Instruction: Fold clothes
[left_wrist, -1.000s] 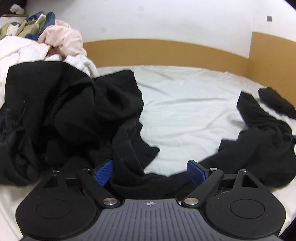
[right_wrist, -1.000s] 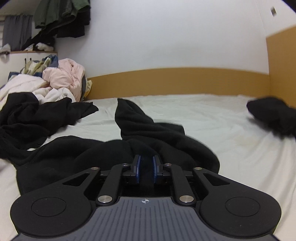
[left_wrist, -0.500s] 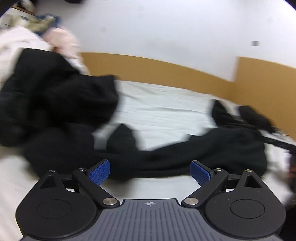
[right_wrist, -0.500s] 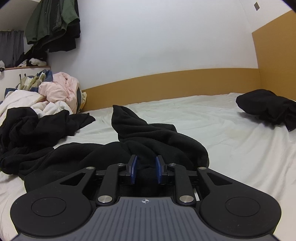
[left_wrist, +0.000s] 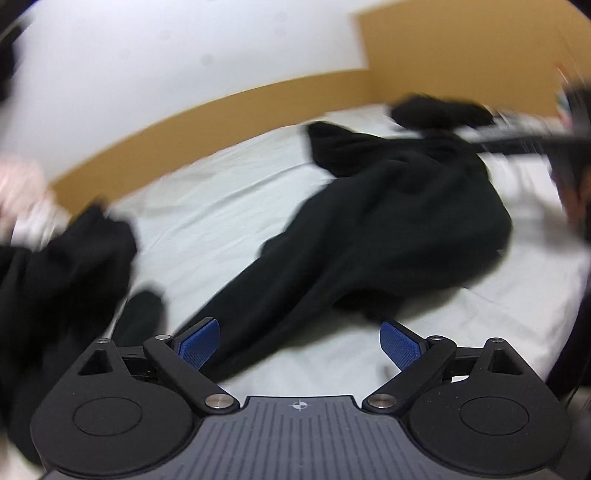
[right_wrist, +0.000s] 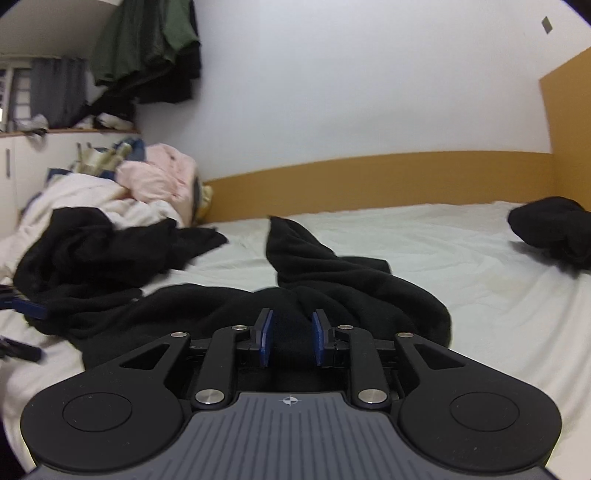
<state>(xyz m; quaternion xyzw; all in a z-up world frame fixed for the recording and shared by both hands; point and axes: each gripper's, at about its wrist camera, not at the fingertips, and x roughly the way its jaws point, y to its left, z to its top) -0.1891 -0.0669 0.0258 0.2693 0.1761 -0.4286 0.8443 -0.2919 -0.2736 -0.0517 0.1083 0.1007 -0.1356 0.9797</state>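
Note:
A black garment (left_wrist: 388, 221) lies stretched across the white bed sheet (left_wrist: 229, 206); it also shows in the right wrist view (right_wrist: 332, 280). My left gripper (left_wrist: 299, 343) is open and empty, just above the garment's near end. My right gripper (right_wrist: 291, 336) is partly open, its blue pads (right_wrist: 265, 334) standing either side of a fold of the black garment without pinching it. The left wrist view is blurred by motion.
A second black garment (right_wrist: 110, 247) lies at the left against a heap of white and pink clothes (right_wrist: 147, 184). A black bundle (right_wrist: 550, 225) sits at the far right of the bed. A wooden board (right_wrist: 369, 177) lines the wall. Clothes hang above at the left (right_wrist: 147, 48).
My right gripper has opened and released the black garment. My left gripper has swung right, away from the black pile and over the stretched garment, staying open.

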